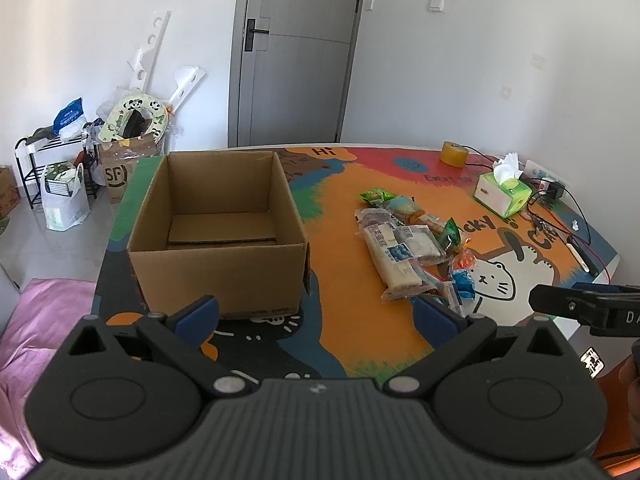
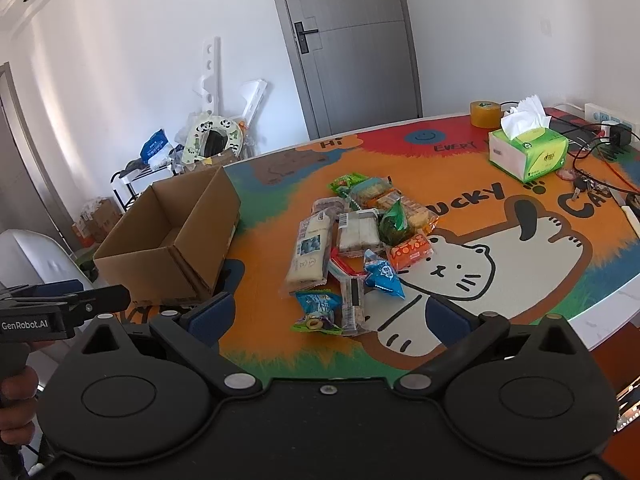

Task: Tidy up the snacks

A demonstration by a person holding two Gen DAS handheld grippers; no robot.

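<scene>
The snacks (image 2: 352, 248) lie in a loose pile on the colourful tabletop (image 2: 520, 280), to the right of the cardboard box (image 2: 172, 240) and well apart from it. The pile is longer than it is wide; its long axis runs from the near edge of the tabletop toward the far edge, away from the cameras. The longest pack, a pale bar in a clear wrapper (image 2: 310, 250), points the same way and lies on the side of the pile nearest the box. A small blue pack (image 2: 382, 274) and an orange pack (image 2: 412, 252) lie on the side away from the box, and a green pack (image 2: 346, 182) is at the far end.

The box is open at the top and stands upright.

Beyond the pile, farther from the box, stand a green tissue box (image 2: 528, 148) and a roll of tape (image 2: 485, 113).

The left claw (image 1: 316, 314) is spread wide and holds nothing, just in front of the box. The right claw (image 2: 328, 316) is also spread wide and empty, at the near end of the pile.
</scene>
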